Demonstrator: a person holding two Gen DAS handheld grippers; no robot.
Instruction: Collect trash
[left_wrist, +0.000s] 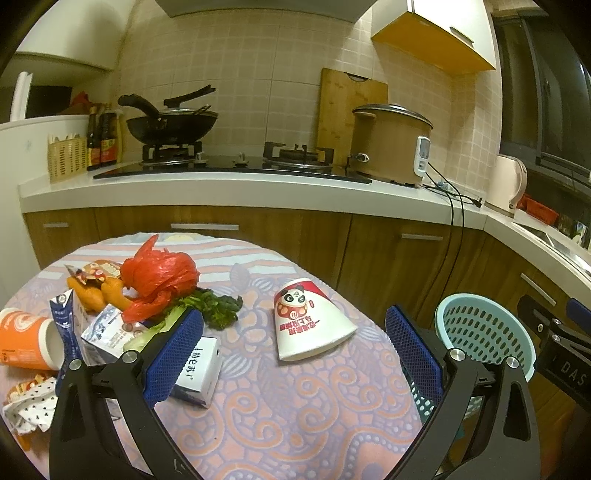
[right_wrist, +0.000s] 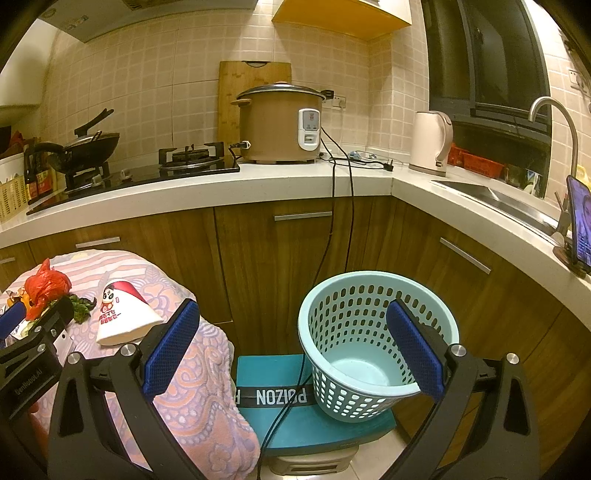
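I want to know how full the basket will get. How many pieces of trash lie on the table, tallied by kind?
Paper cups: 2 (panda cup, orange cup)
Cartons and boxes: 3 (blue carton, milk carton, white box)
Plastic bag: 1 (red bag)
Food scraps: 2 (greens, orange peels)
Wrappers: 2 (snack wrapper, crumpled wrapper)
Total: 10

A white paper cup (left_wrist: 308, 321) with a red top and a panda picture lies on its side near the middle of the table, mouth toward the near right. Far left sits a crumpled red bag (left_wrist: 159, 278), touching green leaves (left_wrist: 214, 304) and orange peels (left_wrist: 98, 291). An orange cup (left_wrist: 27, 343) lies tipped at the left edge, mouth to the right. Beside it are a blue and white carton (left_wrist: 101, 332) and a small white box (left_wrist: 201, 369). A crumpled dotted wrapper (left_wrist: 31, 406) lies near left. The light blue basket (right_wrist: 369, 343), full of holes, stands empty and tilted to the right of the table.
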